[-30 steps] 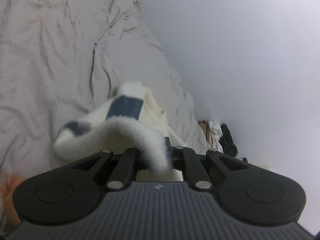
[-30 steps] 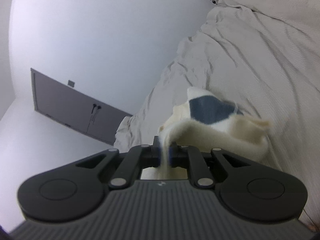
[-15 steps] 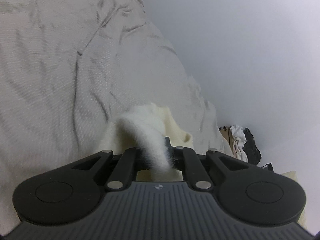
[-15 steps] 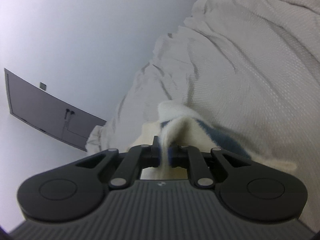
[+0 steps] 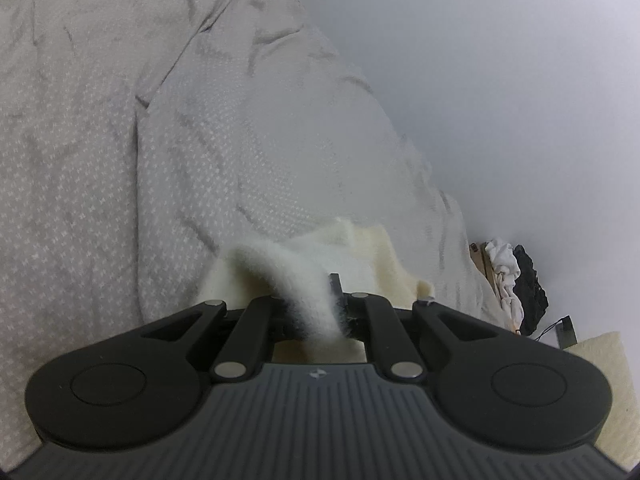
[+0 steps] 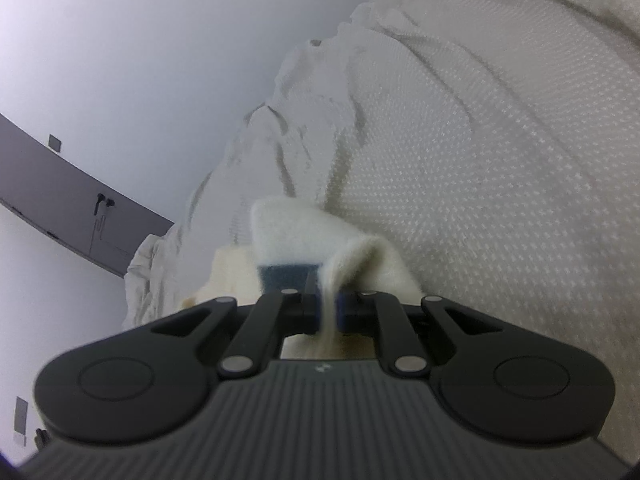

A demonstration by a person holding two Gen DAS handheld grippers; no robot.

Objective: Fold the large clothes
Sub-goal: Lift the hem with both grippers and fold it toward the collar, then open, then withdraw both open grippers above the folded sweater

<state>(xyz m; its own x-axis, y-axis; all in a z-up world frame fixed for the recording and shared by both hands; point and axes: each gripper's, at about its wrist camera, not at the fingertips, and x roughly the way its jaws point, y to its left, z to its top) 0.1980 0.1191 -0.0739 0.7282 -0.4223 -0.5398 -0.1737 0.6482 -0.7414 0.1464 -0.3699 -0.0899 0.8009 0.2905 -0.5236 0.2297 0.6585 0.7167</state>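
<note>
A fuzzy cream garment with a blue stripe lies low over the grey bedspread. In the left wrist view my left gripper (image 5: 324, 312) is shut on a cream fold of the garment (image 5: 288, 272), which drapes over the fingers and hides the tips. In the right wrist view my right gripper (image 6: 326, 312) is shut on another edge of the garment (image 6: 292, 236), with the blue stripe (image 6: 288, 276) just ahead of the fingers. Both grippers sit close to the bed surface.
The wrinkled grey patterned bedspread (image 5: 120, 160) (image 6: 480, 160) fills most of both views. A pile of white and black clothes (image 5: 512, 276) lies past the bed's far end. A white wall and a grey door (image 6: 60, 196) stand beyond.
Both grippers have moved down and forward toward the bedspread with the garment held. The hanging fold with blue stripes has dropped flat, and less of it shows.
</note>
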